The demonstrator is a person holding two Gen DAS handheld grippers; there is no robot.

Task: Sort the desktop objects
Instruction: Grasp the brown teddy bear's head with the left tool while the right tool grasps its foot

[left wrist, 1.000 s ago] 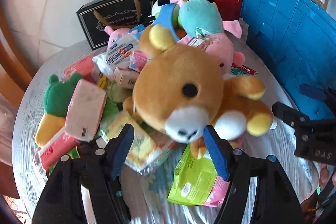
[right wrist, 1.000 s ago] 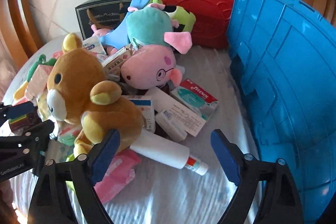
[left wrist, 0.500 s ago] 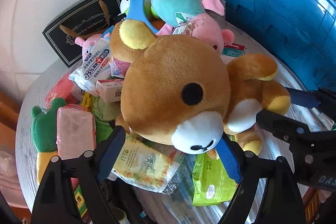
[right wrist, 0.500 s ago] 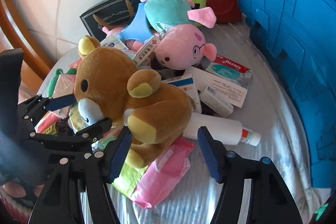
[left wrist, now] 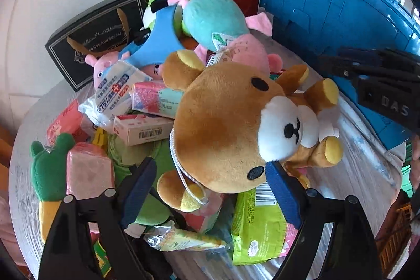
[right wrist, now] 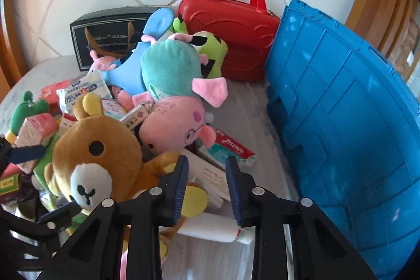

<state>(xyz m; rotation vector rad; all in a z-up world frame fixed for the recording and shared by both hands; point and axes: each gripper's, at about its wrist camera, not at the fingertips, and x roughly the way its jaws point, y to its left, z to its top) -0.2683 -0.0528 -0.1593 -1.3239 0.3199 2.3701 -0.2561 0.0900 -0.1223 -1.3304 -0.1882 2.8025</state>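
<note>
A brown plush bear (left wrist: 231,127) lies on a heap of toys and packets on the round table. My left gripper (left wrist: 210,188) is shut on the bear's head, one pad on each side, and lifts it tilted. The bear also shows in the right wrist view (right wrist: 99,156). My right gripper (right wrist: 207,188) has its jaws partly closed with nothing between them, just right of the bear's arm, above a white tube (right wrist: 215,228). A pink pig plush (right wrist: 173,125) and a teal plush (right wrist: 168,70) lie behind.
A blue crate (right wrist: 341,122) stands at the right, a red case (right wrist: 231,28) and a black box (right wrist: 105,36) at the back. Packets, small boxes and a green plush (left wrist: 47,169) crowd the table's left. A green packet (left wrist: 257,227) lies in front.
My left gripper closed on the bear's head and raised and turned it. My right gripper narrowed its jaws and shifted right of the bear.
</note>
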